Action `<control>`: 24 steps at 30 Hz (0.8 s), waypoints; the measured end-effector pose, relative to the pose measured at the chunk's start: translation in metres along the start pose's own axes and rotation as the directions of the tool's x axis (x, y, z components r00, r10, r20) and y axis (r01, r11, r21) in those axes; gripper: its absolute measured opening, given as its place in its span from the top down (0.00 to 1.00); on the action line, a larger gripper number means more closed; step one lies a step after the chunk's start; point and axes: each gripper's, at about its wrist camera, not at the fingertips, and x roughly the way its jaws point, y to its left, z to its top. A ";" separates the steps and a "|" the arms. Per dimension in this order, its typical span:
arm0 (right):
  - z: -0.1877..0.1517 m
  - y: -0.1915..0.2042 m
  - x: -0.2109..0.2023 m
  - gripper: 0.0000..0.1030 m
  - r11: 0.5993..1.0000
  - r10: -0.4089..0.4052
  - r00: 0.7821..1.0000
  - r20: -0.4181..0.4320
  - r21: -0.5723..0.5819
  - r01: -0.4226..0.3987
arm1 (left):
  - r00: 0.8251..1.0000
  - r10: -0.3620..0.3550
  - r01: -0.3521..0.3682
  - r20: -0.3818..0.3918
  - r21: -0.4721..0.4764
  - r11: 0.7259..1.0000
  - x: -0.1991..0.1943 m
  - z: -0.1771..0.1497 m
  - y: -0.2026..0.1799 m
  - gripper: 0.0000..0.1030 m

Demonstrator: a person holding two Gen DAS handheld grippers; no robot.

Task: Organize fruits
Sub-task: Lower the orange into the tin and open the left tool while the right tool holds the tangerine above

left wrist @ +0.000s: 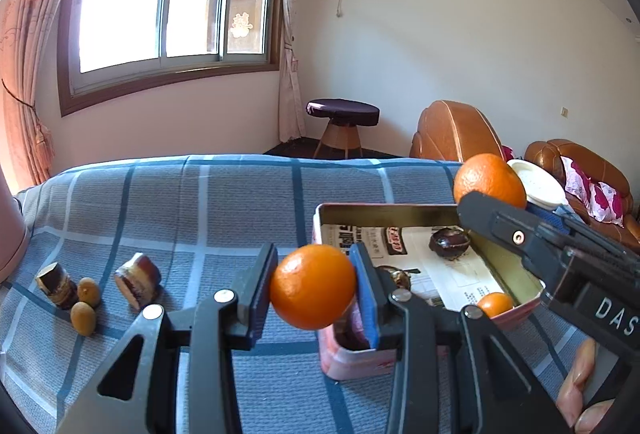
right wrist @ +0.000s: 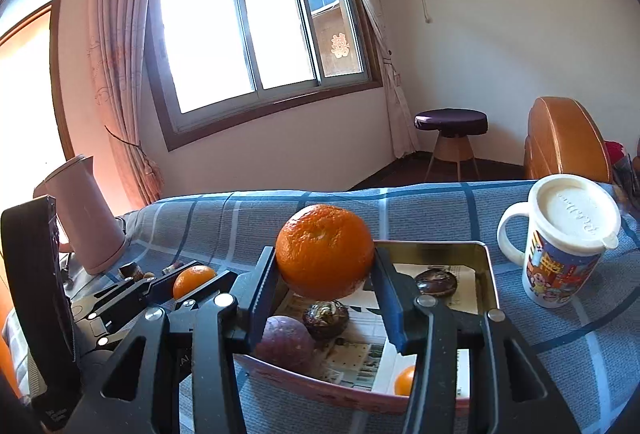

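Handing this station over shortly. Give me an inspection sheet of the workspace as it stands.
Surface: blue checked cloth covering the table.
Job's things: open tin box lined with printed paper, holding dark round fruits and a small orange fruit; two small yellow fruits and two cut dark pieces lie on the cloth.
Clutter: lidded mug right of the box; pink jug at the left.
Grippers: left gripper shut on a small orange beside the box; right gripper shut on a big orange above the box.
Cables: nothing seen on the table.
Surroundings: window, curtains, stool, brown armchairs, wall air conditioner.
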 end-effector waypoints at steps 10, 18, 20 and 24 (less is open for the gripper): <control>-0.001 -0.040 0.003 0.52 1.000 -0.028 0.999 -0.037 0.012 0.029 | 0.999 -0.027 0.027 -0.034 0.011 1.000 0.027 0.008 -0.042 0.62; -0.008 -0.052 0.016 0.52 0.998 -0.068 0.991 -0.113 -0.005 0.067 | 0.996 -0.012 0.014 -0.086 0.021 1.000 0.049 0.010 -0.053 0.62; -0.010 -0.050 0.020 0.52 0.996 -0.084 0.987 -0.133 -0.021 0.082 | 0.995 -0.001 0.003 -0.101 0.023 1.000 0.052 0.010 -0.055 0.62; -0.015 -0.049 0.029 0.52 0.995 -0.098 0.978 -0.183 -0.038 0.093 | 0.991 0.027 -0.023 -0.128 0.033 0.999 0.057 0.009 -0.057 0.62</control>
